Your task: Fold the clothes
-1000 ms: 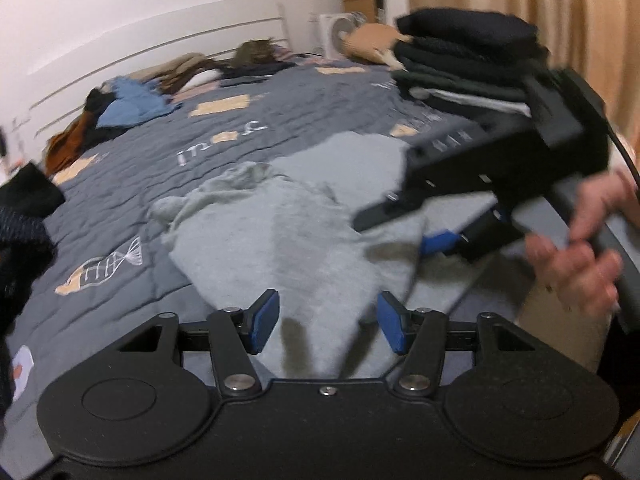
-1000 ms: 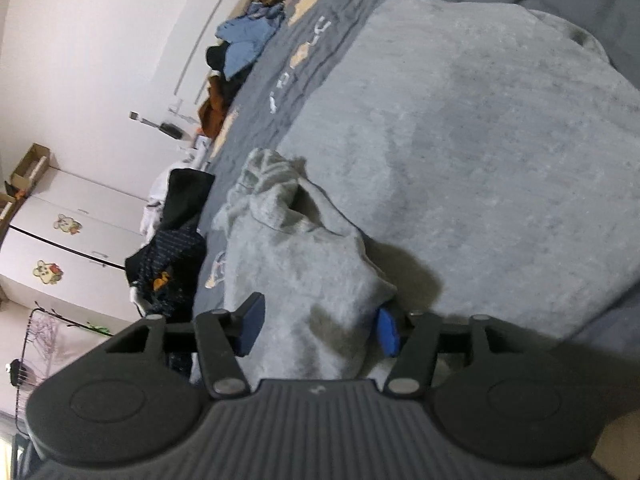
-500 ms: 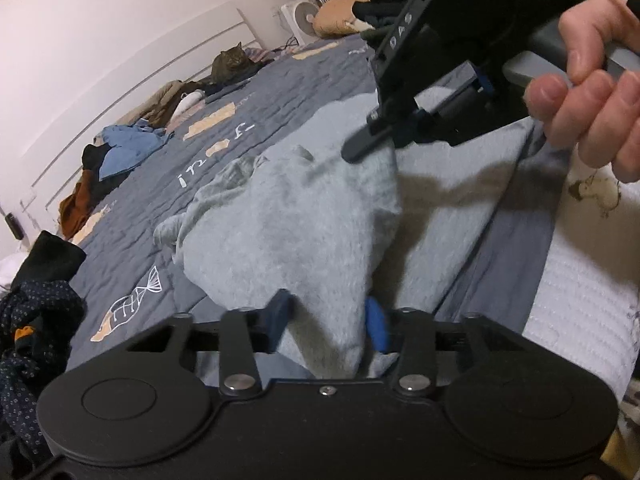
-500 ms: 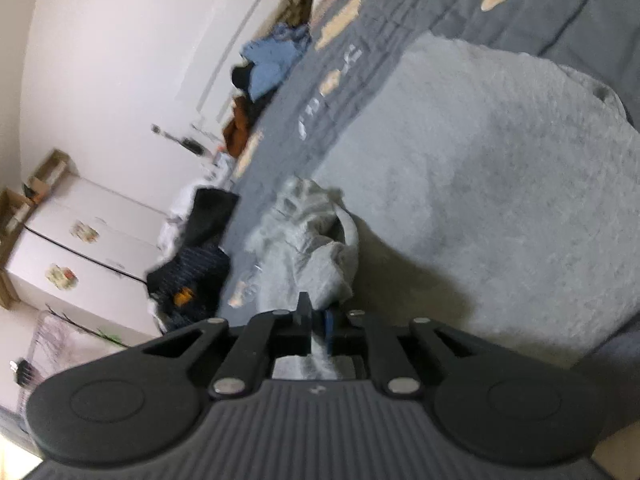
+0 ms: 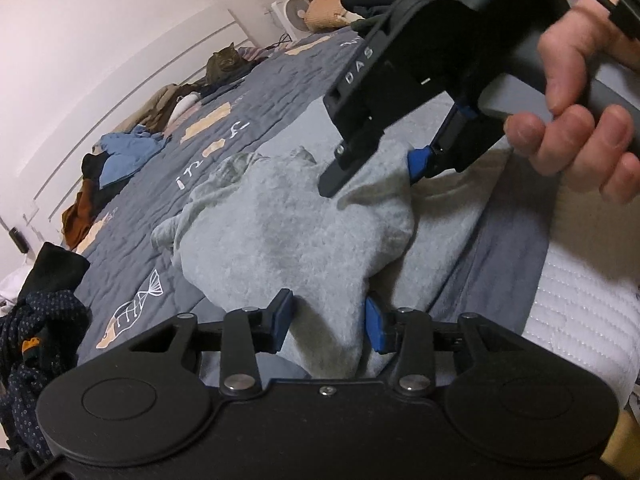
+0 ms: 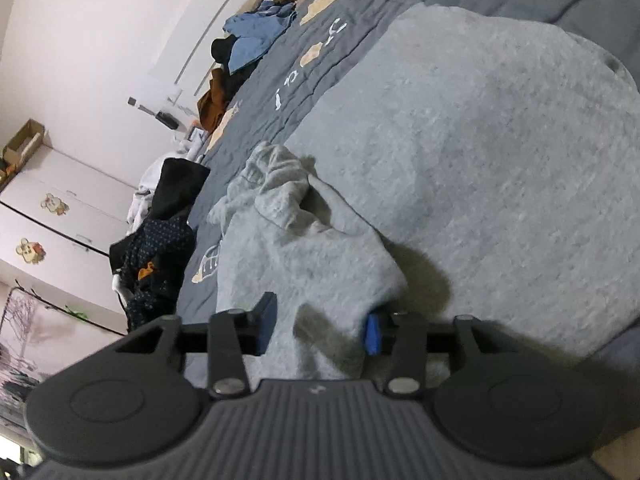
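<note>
A grey sweatshirt (image 5: 280, 232) lies spread on the bed, one part folded over its body (image 6: 480, 160). My left gripper (image 5: 328, 320) is shut on a bunched fold at the near edge, and the cloth fills the gap between its blue pads. My right gripper (image 6: 320, 328) is opening, with the folded grey flap (image 6: 304, 256) loose between its jaws. In the left wrist view the right gripper (image 5: 372, 172) hangs just over a raised ridge of the cloth, held by a person's hand (image 5: 580, 132).
The bed has a dark blue quilt (image 5: 260, 92) with fish prints. Blue and brown clothes (image 5: 124, 152) and a cat (image 5: 224, 64) lie by the wall. A dark dotted garment (image 5: 36, 320) sits at the left, white bedding (image 5: 580, 320) at the right, and a wardrobe (image 6: 60, 208) beyond.
The left gripper closed on the grey cloth and rolled a little. The right gripper pinched the fold half a second ago and its jaws now stand apart again.
</note>
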The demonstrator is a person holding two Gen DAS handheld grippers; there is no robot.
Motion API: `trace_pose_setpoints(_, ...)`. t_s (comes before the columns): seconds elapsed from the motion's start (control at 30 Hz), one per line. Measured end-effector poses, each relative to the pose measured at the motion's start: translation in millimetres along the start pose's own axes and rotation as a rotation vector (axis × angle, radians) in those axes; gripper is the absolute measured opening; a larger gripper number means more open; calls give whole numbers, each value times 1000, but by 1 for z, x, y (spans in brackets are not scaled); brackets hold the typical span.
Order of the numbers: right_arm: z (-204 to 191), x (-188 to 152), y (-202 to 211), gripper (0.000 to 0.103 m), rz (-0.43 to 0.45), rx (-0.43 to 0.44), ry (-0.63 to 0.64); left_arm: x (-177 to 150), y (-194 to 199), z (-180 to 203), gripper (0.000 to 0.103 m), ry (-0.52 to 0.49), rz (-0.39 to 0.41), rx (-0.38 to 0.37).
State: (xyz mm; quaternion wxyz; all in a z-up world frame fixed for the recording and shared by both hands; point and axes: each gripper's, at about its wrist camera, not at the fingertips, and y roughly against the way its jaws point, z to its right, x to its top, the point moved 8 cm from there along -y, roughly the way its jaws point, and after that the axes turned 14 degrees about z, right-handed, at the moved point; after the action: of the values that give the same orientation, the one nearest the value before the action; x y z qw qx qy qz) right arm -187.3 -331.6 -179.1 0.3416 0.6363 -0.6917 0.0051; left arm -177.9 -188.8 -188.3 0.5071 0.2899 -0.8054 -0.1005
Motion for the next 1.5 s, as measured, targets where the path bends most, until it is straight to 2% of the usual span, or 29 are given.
trace_pose_setpoints(0.03,-1,1,1,24,7,4,-3,0,0,0,41,-3,-1,1)
trace_pose_setpoints(0.07,-1,3,3,7,14,9,-10,0,0,0,42,-6,-3,2)
trace_pose_setpoints(0.1,-2,6,5,5,21,13,-18,0,-1,1,44,-11,-3,3)
trace_pose_setpoints(0.3,-21,32,30,4,123,88,-25,4,-5,8,43,-43,13,-13)
trace_pose_setpoints(0.37,-26,42,41,4,154,105,-29,9,-7,10,30,-47,28,-17)
trace_pose_setpoints(0.47,-26,56,59,4,205,113,-35,16,-10,12,28,-48,49,-14)
trace_pose_setpoints(0.63,-10,84,91,4,297,91,-30,27,-17,24,29,-76,68,-34)
trace_pose_setpoints(0.8,18,110,119,4,374,51,-52,37,-28,46,28,-106,77,-100)
trace_pose_setpoints(0.9,33,120,130,4,407,26,-51,41,-35,50,24,-111,79,-121)
trace_pose_setpoints(1.13,74,115,119,4,364,-128,43,37,-46,60,25,-154,51,-123)
trace_pose_setpoints(1.27,93,100,103,4,270,-199,59,39,-49,65,25,-192,52,-115)
trace_pose_setpoints(1.33,101,92,96,4,241,-228,58,35,-52,70,24,-249,48,-116)
trace_pose_setpoints(1.37,103,89,95,4,234,-240,60,32,-52,72,22,-288,43,-123)
trace_pose_setpoints(1.43,103,86,96,4,236,-252,73,27,-49,72,8,-366,24,-137)
trace_pose_setpoints(1.5,100,88,104,4,257,-246,78,24,-43,59,5,-403,-2,-138)
